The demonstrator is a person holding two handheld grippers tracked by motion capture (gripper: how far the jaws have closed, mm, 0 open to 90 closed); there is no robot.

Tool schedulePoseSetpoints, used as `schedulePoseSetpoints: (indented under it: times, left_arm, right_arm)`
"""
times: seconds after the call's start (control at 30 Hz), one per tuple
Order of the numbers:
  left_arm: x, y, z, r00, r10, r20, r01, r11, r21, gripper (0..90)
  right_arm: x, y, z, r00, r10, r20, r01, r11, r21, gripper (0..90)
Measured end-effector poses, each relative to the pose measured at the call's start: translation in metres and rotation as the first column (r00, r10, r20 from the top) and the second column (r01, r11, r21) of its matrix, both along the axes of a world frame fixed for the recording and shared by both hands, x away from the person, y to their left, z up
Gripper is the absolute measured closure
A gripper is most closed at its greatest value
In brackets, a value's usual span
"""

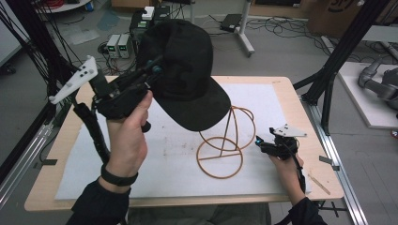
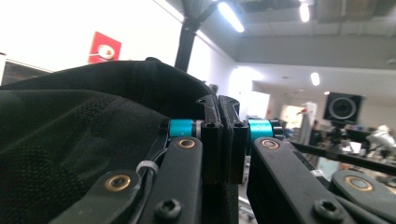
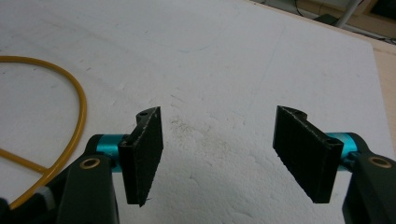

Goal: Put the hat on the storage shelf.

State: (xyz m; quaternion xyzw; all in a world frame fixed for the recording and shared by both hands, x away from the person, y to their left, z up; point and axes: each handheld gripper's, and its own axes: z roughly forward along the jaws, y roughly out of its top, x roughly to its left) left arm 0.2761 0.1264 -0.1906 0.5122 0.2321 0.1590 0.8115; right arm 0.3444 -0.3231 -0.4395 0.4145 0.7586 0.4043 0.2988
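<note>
Two grippers at work: left gripper point(image 1: 151, 70) clamps a black baseball cap point(image 1: 185, 70) above the wire hat stand point(image 1: 225, 143), not yet placed; right gripper point(image 3: 219, 154) waits, jaws apart.

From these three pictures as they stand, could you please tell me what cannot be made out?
- High view: the top of the wire hat stand is hidden behind the black cap.
- High view: the left gripper tips are lost against the cap's dark fabric.
- Left gripper view: how much fabric sits between the closed jaws is hidden by the jaws themselves.
- Right gripper view: the stand's yellow ring is cut off by the left edge.
</note>
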Motion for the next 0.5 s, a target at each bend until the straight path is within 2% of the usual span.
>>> schedulePoseSetpoints:
  times: [0.23,0.5]
  left_arm:
    - [0.005,-0.037,-0.009,0.9960,-0.089,-0.009,0.089,0.9960,-0.004,87.6]
    - [0.010,-0.067,-0.026,0.9837,-0.175,-0.041,0.176,0.9842,0.018,87.6]
  right_arm:
    - [-0.001,-0.002,0.000,1.0000,0.000,0.006,0.000,1.000,-0.002,32.8]
    - [-0.002,-0.003,0.001,1.0000,-0.002,0.008,0.002,1.000,-0.002,32.8]
